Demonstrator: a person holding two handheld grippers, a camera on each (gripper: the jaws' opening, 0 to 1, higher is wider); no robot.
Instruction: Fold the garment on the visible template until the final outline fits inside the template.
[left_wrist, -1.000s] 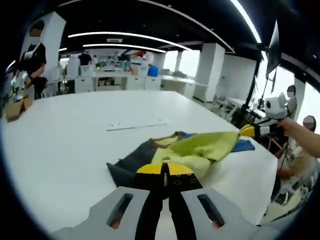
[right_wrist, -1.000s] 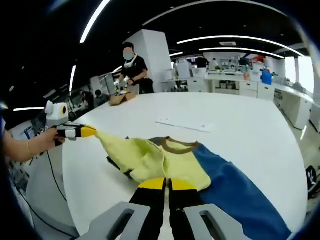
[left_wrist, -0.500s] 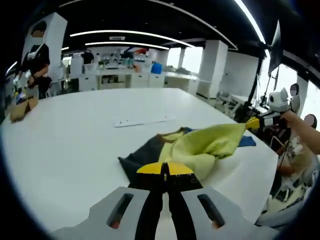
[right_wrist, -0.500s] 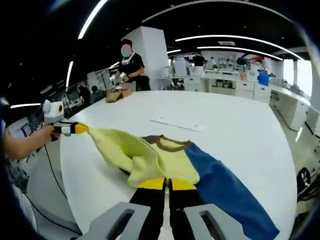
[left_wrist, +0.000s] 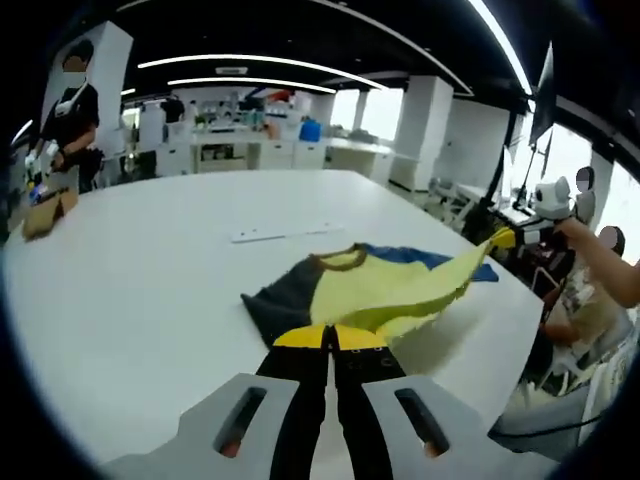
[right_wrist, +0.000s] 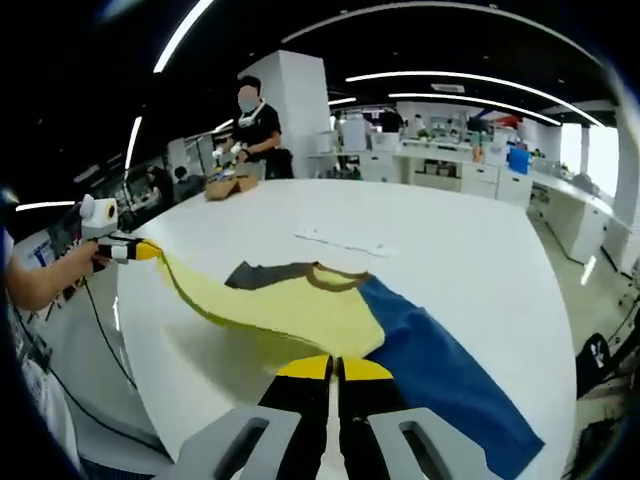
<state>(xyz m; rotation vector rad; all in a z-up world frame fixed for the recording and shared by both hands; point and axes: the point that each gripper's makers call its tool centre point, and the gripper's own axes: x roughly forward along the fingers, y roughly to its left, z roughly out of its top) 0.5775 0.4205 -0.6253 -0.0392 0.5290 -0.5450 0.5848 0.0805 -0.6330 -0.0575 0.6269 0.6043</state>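
Two grippers hold a shirt stretched out over a big white table.

A white strip (left_wrist: 285, 234) lies on the table (left_wrist: 130, 290) past the garment (left_wrist: 385, 285); a person (right_wrist: 255, 130) stands by a brown box (right_wrist: 222, 186) at the far end. Before, the yellow cloth was bunched up; now it is pulled flat and wide. The left gripper (left_wrist: 330, 337) and right gripper (right_wrist: 334, 367) are both squeezed closed on the yellow edge.
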